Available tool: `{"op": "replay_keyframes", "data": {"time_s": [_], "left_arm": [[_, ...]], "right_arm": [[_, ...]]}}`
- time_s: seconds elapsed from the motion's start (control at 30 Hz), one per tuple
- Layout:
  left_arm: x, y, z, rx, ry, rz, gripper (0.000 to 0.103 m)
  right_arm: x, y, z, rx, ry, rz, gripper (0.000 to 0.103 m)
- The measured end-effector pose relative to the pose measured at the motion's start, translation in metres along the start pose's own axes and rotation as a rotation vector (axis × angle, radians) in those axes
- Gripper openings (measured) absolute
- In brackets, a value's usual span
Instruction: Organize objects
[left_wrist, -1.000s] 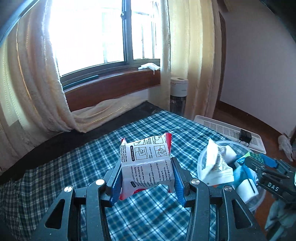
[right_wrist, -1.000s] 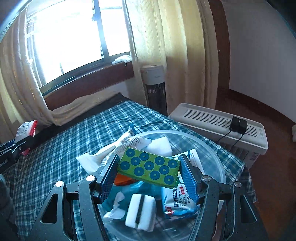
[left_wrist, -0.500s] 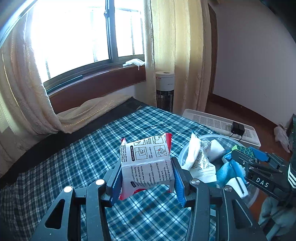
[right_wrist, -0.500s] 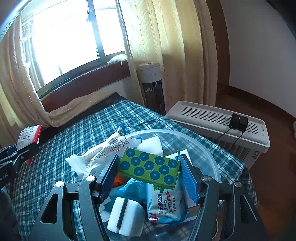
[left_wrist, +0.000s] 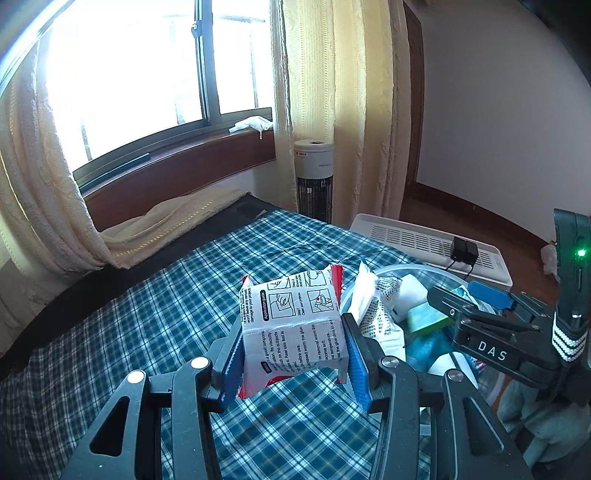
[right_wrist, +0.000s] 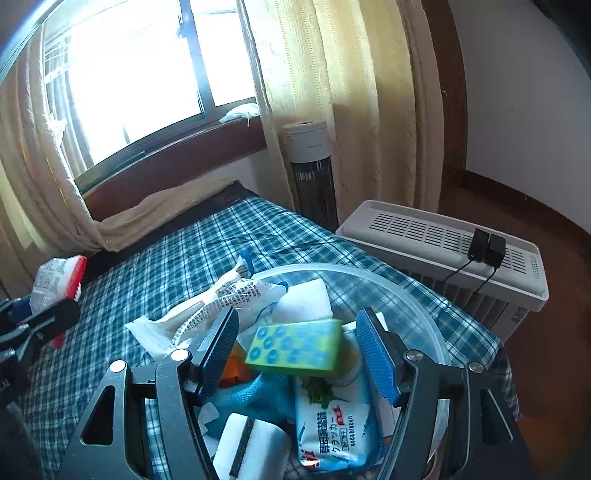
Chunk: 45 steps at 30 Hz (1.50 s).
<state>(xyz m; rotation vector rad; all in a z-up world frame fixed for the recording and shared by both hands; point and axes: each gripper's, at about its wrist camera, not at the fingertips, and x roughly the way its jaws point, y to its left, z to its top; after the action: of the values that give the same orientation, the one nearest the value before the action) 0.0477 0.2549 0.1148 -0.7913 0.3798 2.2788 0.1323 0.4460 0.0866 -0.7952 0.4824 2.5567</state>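
The left gripper (left_wrist: 293, 354) is clamped on a white packet (left_wrist: 291, 325) above the plaid cloth (left_wrist: 147, 317). The right gripper (right_wrist: 297, 350) stands apart, the green dotted sponge (right_wrist: 295, 349) loose and blurred between its fingers, above the clear bowl (right_wrist: 417, 295) holding a biscuit pack (right_wrist: 332, 428). A white heater (right_wrist: 443, 240) stands beyond.

Bowl (right_wrist: 424, 306) on bed (right_wrist: 177, 266), heater (right_wrist: 443, 236) behind.

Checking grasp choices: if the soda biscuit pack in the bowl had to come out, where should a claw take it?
Take the biscuit pack across its two long side edges, coming from above. It lies flat on the pile in the bowl, its near end exposed and its far end under the spotted sponge.
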Motion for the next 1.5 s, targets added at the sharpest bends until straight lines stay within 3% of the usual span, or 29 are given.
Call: {"op": "replay_keyframes", "data": {"time_s": [0.37,1.1,1.33,1.5], "left_arm": [[0.001,-0.021,0.001,0.035,0.011,-0.047,0.051],[0.039,-0.097,0.008,0.12,0.079,-0.174,0.052],[0.048,-0.103,0.007,0.113,0.099,-0.19,0.071],[0.042,-0.101,0.009,0.105,0.088,-0.186,0.078]], "right_arm": [[-0.026,-0.026,-0.001,0.069,-0.075,-0.025,0.076],[-0.036,-0.08,-0.015,0.134,-0.056,-0.07,0.076],[-0.034,-0.086,-0.016,0.136,-0.044,-0.07,0.076],[-0.036,-0.087,-0.017,0.133,-0.038,-0.07,0.076]]}}
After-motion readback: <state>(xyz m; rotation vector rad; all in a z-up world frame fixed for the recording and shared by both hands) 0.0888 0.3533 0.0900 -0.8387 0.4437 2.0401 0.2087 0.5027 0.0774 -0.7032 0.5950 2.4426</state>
